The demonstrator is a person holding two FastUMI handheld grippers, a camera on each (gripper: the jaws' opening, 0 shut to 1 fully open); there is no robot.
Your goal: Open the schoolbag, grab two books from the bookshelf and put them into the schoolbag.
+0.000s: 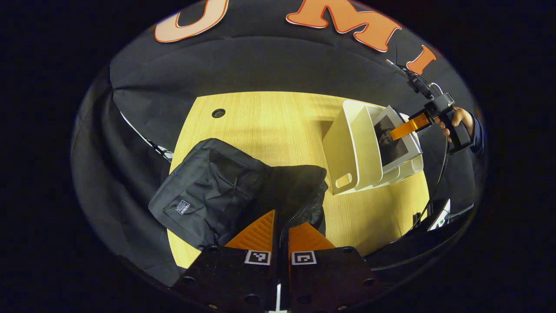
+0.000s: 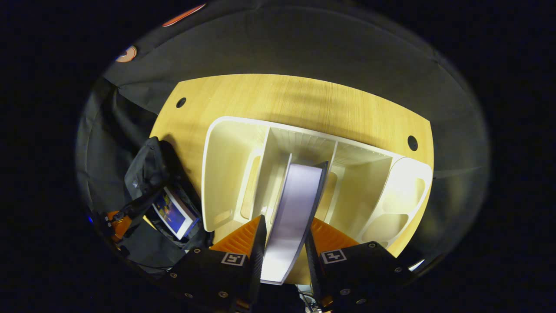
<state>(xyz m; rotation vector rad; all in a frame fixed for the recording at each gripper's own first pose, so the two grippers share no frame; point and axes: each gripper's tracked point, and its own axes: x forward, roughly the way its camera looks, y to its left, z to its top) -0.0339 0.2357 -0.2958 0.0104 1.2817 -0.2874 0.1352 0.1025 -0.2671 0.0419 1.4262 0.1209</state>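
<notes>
A black schoolbag (image 1: 204, 191) lies on the wooden table (image 1: 269, 121). My left gripper (image 1: 281, 232) is shut on the zipper edge of its opening. To the right stands a white bookshelf (image 1: 352, 148); there my right gripper (image 1: 393, 134), held by a hand (image 1: 458, 119), grips a dark-covered book (image 1: 393, 150). In the right gripper view that book (image 2: 295, 200) stands edge-on in the middle slot of the bookshelf (image 2: 226, 165), and my right gripper (image 2: 284, 237) is shut on it. At the left, the schoolbag (image 2: 147, 174) holds a blue-covered book (image 2: 173, 213), with the left gripper (image 2: 117, 224) at its edge.
Round cable holes (image 2: 181, 102) (image 2: 412, 142) sit near the table's far corners. Cables and a small white device (image 1: 438, 215) hang off the table's right side. The bookshelf's other slots (image 2: 369, 182) hold nothing. Bare wood lies behind the bag and shelf.
</notes>
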